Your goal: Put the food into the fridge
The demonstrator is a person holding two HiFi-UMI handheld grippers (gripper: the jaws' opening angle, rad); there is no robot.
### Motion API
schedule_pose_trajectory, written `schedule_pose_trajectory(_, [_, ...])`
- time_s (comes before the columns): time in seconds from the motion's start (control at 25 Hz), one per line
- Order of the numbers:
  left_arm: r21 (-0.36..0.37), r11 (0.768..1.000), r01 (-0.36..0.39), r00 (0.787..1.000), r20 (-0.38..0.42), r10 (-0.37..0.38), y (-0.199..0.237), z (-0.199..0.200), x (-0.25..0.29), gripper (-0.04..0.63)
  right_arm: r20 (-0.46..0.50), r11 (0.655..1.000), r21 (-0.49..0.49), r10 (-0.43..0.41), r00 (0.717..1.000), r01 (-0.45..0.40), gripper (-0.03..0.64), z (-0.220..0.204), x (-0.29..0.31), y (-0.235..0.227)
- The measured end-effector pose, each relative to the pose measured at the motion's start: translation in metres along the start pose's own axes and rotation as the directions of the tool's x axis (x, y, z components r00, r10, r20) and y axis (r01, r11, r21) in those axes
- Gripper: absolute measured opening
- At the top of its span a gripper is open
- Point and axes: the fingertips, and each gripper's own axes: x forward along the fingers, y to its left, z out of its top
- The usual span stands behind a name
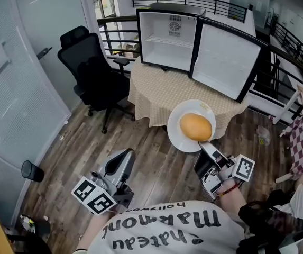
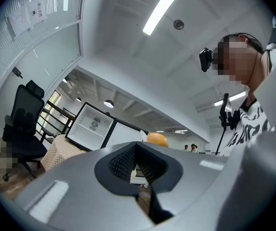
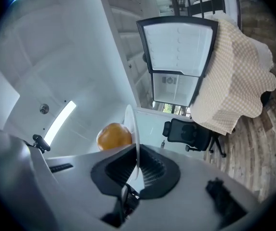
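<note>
Two grippers low in head view, over wood floor [image 1: 156, 165]. R gripper [image 1: 205, 145] pinches the near rim of a white plate [image 1: 180, 135]; the R gripper view shows its ridged pads clamped on the thin plate edge. Round orange-yellow food [image 1: 195, 127], bun-like (exact type unclear), sits on the plate approx at centre. Plate is held in air in front of the round table [image 1: 140, 83], near its edge, not resting on it.

L gripper [image 1: 126, 156] has jaws pressed together w/ nothing betw them, per the L gripper view. It's well apart from the plate, to its left.

Table has a beige checked cloth [image 1: 156, 102]. On top stands a black mini fridge [image 1: 167, 36], white inside, its door [image 1: 225, 60] swung wide open to the right. One wire shelf visible inside; compartments look bare.

Black office chair [image 1: 93, 75] is just left of the table, and a black bin [image 1: 32, 171] sits by the glass wall.
</note>
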Motion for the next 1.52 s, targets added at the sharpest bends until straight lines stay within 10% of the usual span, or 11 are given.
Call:
schedule_pose_trajectory(0.68, [-0.074,0.994,0.081,0.995,-0.048,-0.085,0.091,-0.004,0.066,0.006,0.089,0.995,0.028,-0.101,0.991,0.099,0.023,0.027,0.047,-0.065])
schedule_pose_trajectory(1.52, [-0.095,0.964,0.247,0.963,-0.089,-0.256,0.294,0.088,0.159,0.006,0.309,0.978,-0.005,-0.196,0.931,0.208,0.023,0.074,0.226,-0.128])
